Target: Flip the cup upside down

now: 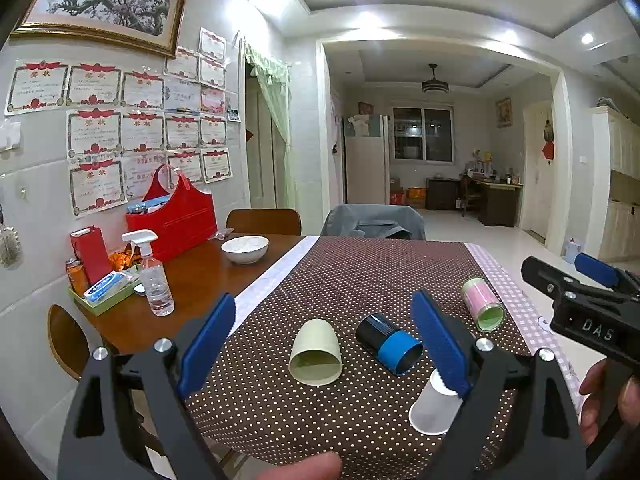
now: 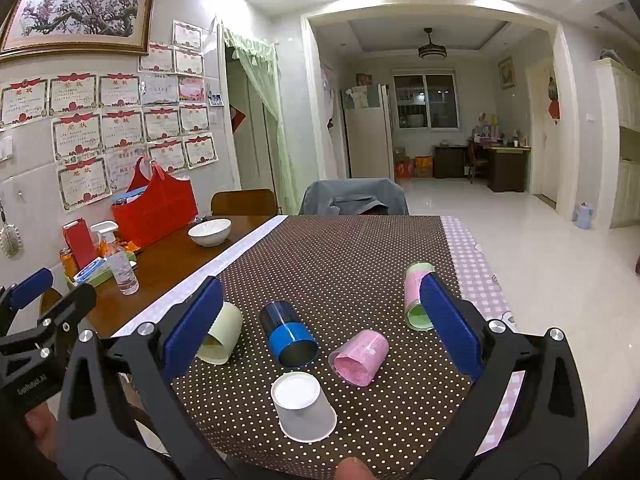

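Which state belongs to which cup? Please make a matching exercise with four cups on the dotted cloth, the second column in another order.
Cups:
1. white cup
2. blue-banded dark cup
3. pale green cup
4. pink and green cup

States:
a. lying on its side, partly hidden by the right gripper's left finger
b. standing upside down, base up
c. lying on its side, farthest to the right
d. lying on its side in the middle, mouth toward the camera

Pairs: 1-b, 2-d, 3-a, 4-c
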Demonstrator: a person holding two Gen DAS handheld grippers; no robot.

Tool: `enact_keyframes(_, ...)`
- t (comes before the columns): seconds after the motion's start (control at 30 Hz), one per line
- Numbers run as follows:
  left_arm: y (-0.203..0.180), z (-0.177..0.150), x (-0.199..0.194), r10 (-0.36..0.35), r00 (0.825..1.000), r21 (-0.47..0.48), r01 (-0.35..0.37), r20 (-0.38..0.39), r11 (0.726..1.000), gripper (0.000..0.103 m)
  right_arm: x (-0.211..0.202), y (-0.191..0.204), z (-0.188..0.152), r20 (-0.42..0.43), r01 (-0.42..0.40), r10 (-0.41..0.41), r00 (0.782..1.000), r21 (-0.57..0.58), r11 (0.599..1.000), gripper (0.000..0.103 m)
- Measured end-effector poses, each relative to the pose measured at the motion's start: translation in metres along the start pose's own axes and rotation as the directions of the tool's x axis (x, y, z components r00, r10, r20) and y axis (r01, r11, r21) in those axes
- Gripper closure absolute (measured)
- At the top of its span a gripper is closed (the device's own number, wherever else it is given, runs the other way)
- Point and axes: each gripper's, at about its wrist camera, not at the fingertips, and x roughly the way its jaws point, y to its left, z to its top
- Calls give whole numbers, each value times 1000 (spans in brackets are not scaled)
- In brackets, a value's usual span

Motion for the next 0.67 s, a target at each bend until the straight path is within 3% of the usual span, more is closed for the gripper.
enact_keyframes(0.67, 7, 1, 7, 34, 999, -24, -35, -24, 999, 15, 5, -2, -4, -16, -6, 6, 1000, 2, 1000, 6)
